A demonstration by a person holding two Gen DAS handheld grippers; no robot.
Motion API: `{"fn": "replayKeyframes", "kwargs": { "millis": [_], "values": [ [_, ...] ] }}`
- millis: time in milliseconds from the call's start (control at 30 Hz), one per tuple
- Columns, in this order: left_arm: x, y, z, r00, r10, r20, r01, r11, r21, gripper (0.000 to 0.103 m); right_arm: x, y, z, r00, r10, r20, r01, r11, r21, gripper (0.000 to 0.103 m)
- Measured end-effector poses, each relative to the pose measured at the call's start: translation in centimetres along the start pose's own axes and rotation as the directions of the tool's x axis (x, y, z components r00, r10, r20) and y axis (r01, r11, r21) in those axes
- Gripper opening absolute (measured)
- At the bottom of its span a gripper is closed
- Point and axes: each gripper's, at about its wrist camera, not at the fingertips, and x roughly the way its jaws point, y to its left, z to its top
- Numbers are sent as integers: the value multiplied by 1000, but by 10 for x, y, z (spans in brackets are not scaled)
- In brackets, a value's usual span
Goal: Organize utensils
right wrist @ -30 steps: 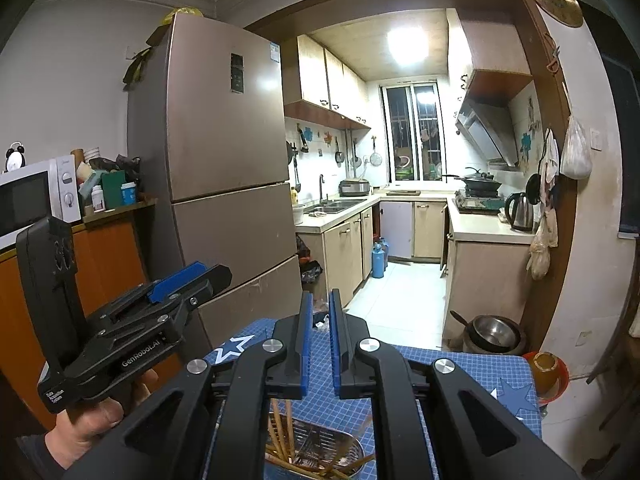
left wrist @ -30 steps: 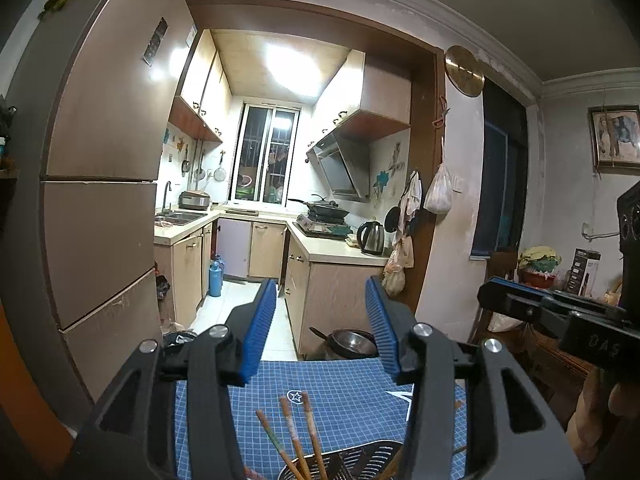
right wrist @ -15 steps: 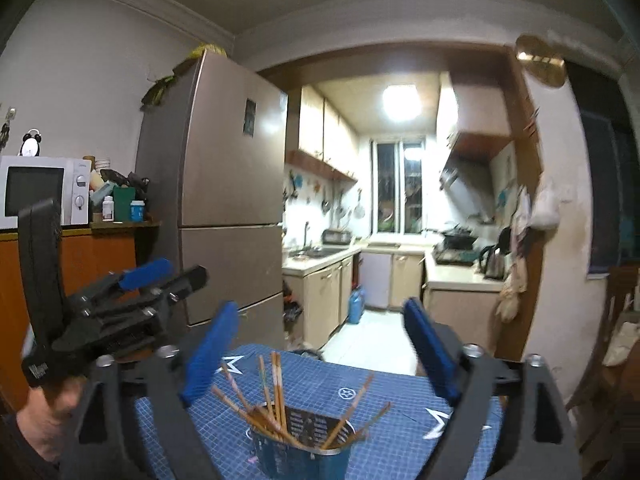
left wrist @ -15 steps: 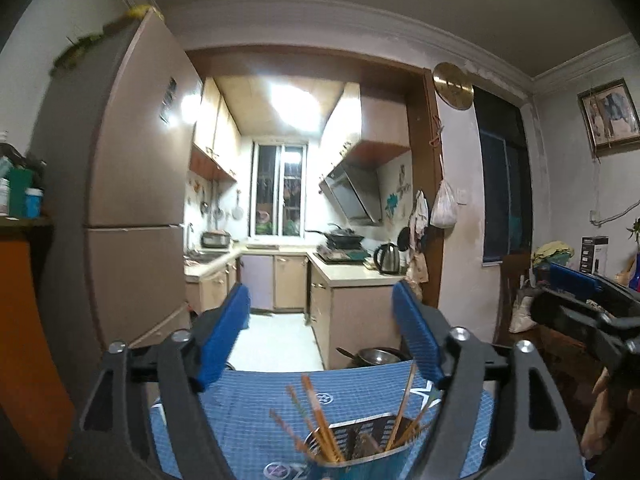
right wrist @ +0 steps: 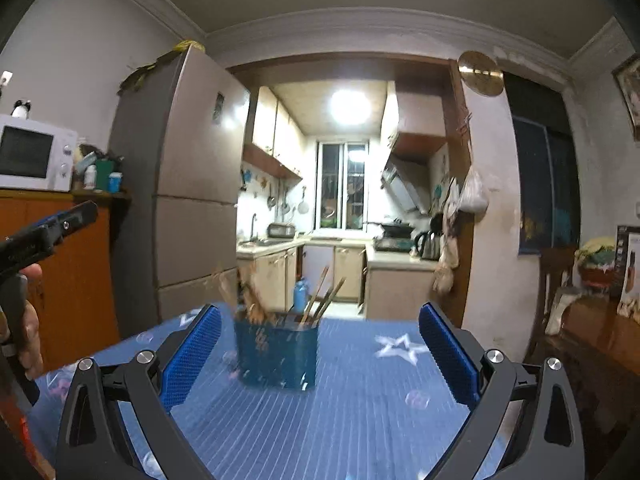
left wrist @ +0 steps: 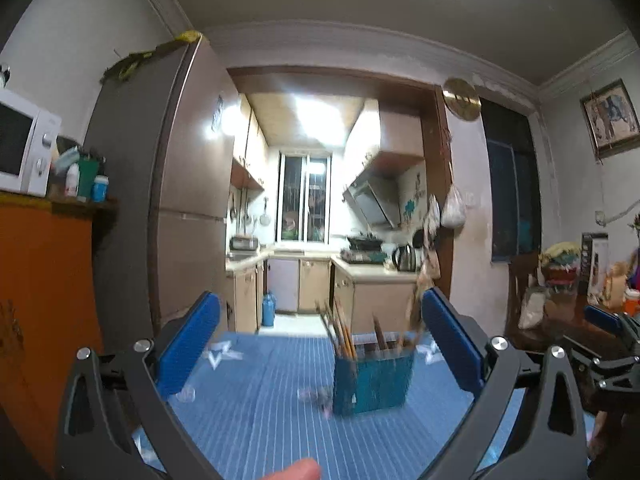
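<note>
A blue utensil holder [left wrist: 372,376] stands upright on the blue gridded tablecloth [left wrist: 260,408], with several wooden chopsticks [left wrist: 342,334] sticking out of it. It also shows in the right wrist view [right wrist: 276,354], with chopsticks [right wrist: 320,296]. My left gripper [left wrist: 320,352] is open and empty, held back from the holder, which sits between its blue pads. My right gripper [right wrist: 320,352] is open and empty, with the holder just inside its left pad [right wrist: 192,356]. Both views are motion-blurred.
A tall fridge [right wrist: 192,208] and an orange cabinet [right wrist: 60,272] with a microwave [right wrist: 36,154] stand at the left. A kitchen doorway lies beyond the table's far edge. A wooden side table [right wrist: 592,344] with clutter stands at the right. A fingertip [left wrist: 296,472] shows at the bottom.
Both grippers pulled back and up from the holder, so it now looks smaller and farther. The right gripper went from shut to wide open; the left opened wider.
</note>
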Motion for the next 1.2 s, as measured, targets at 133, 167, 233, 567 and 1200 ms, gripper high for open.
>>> {"fn": "replayKeyframes", "kwargs": {
  "millis": [133, 167, 233, 567, 1200],
  "values": [
    [-23, -6, -40, 997, -7, -74, 7, 1000, 6, 97, -19, 11, -34, 999, 26, -36, -25, 999, 29, 98],
    [-27, -8, -48, 996, -12, -89, 13, 1000, 10, 97, -25, 15, -44, 999, 18, -49, -16, 999, 34, 98],
    [-34, -15, -71, 988, -10, -154, 14, 1000, 27, 97, -34, 21, -59, 997, 27, -75, -24, 999, 46, 98],
    [-71, -15, -123, 970, 14, -241, -9, 1000, 22, 97, -76, 33, -94, 988, -10, -155, 23, 996, 87, 98],
    [-112, -17, -130, 975, 26, -222, -19, 999, 35, 97, -107, 49, -104, 985, -21, -170, 33, 997, 67, 98]
  ]
}}
